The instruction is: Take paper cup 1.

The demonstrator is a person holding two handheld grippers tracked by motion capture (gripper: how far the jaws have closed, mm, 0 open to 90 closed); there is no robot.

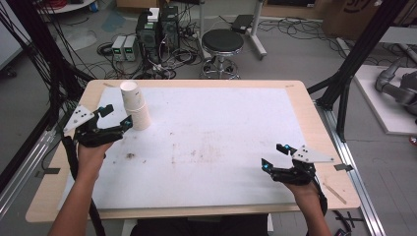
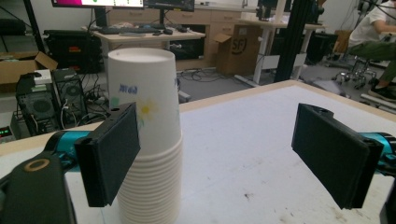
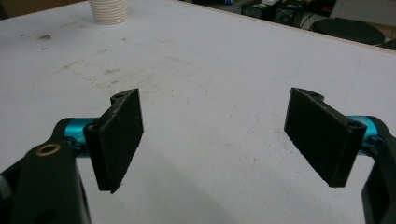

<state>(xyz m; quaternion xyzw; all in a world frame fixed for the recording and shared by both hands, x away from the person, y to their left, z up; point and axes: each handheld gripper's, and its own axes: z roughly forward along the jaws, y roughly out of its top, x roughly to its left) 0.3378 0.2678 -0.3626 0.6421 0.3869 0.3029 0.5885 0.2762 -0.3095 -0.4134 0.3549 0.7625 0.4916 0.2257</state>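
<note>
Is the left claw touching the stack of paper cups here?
Cannot tell. In the left gripper view one pad overlaps the stack of paper cups, with no gap or contact plain. The high view puts the open left claw right beside it.

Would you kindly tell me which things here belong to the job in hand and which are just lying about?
In the job: stack of paper cups; left gripper, open beside it; right gripper, open over the table.
Lying about: stool; computer towers; floor cables.
</note>
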